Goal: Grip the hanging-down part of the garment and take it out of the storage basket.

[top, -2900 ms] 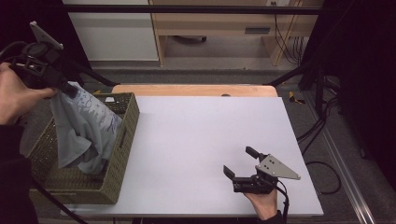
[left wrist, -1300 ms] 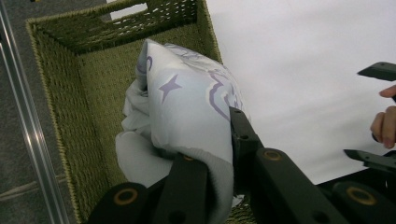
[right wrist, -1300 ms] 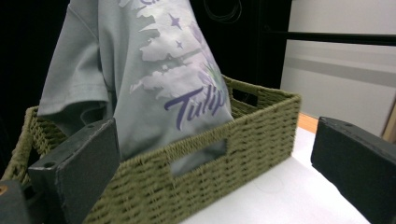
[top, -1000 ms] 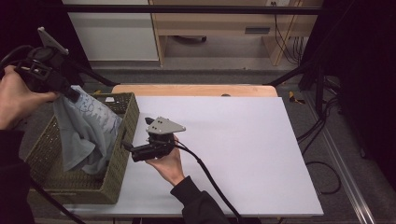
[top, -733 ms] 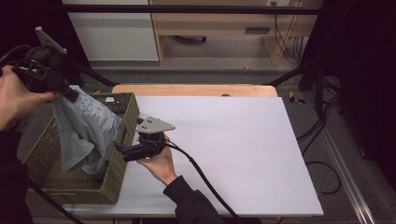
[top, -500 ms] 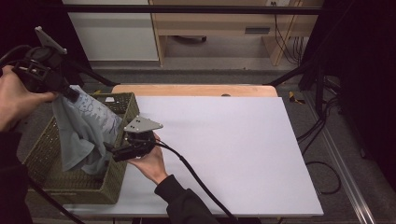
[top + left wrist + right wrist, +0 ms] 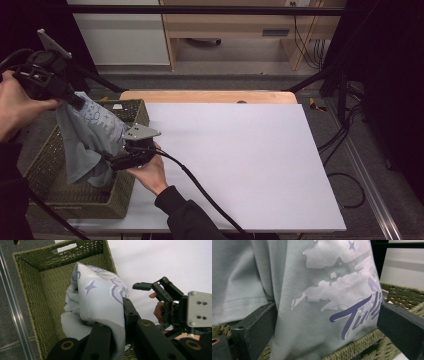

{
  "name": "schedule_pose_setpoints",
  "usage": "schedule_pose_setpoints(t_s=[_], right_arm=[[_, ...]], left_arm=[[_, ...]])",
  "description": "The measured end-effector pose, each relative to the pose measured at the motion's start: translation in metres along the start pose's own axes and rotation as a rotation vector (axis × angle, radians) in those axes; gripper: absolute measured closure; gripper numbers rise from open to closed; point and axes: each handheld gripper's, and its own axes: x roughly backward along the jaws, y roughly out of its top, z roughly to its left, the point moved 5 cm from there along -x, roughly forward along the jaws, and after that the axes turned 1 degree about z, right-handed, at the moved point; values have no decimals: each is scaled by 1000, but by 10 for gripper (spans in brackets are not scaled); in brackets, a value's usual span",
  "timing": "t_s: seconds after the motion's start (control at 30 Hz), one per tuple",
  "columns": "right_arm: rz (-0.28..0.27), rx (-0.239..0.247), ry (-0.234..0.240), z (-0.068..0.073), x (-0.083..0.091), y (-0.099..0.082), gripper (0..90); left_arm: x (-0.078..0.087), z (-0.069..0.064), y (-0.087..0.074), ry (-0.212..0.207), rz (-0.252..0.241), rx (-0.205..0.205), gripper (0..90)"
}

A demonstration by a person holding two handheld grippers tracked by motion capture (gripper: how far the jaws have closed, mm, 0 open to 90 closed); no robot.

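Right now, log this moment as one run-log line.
left gripper: shut on shirt, lifted above basket | right gripper: open, jaws either side of shirt | shirt bottom in basket

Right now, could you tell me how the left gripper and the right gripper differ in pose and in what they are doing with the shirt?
The left gripper is raised above the woven basket, jaws shut on the pale printed shirt, which hangs from it. The right gripper sits lower, level with the basket's rim, jaws open with a fold of the shirt between them. Both are black two-jaw grippers, each held in a hand.
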Motion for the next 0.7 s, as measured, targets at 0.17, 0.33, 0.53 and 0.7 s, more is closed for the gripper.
schedule_pose_setpoints(t_s=[0.17,0.33,0.53,0.7], right_arm=[[11,-2,-3,3,-11,-5,102],[38,3,-12,5,-18,-11,247],[65,-12,-26,3,-18,-12,606],[95,-14,-17,1,-11,-9,851]], left_arm=[[2,-1,0,2,-3,-4,855],[2,-2,0,2,-8,-7,854],[4,-2,-1,3,-9,-10,854],[4,-2,-1,4,-11,-13,855]])
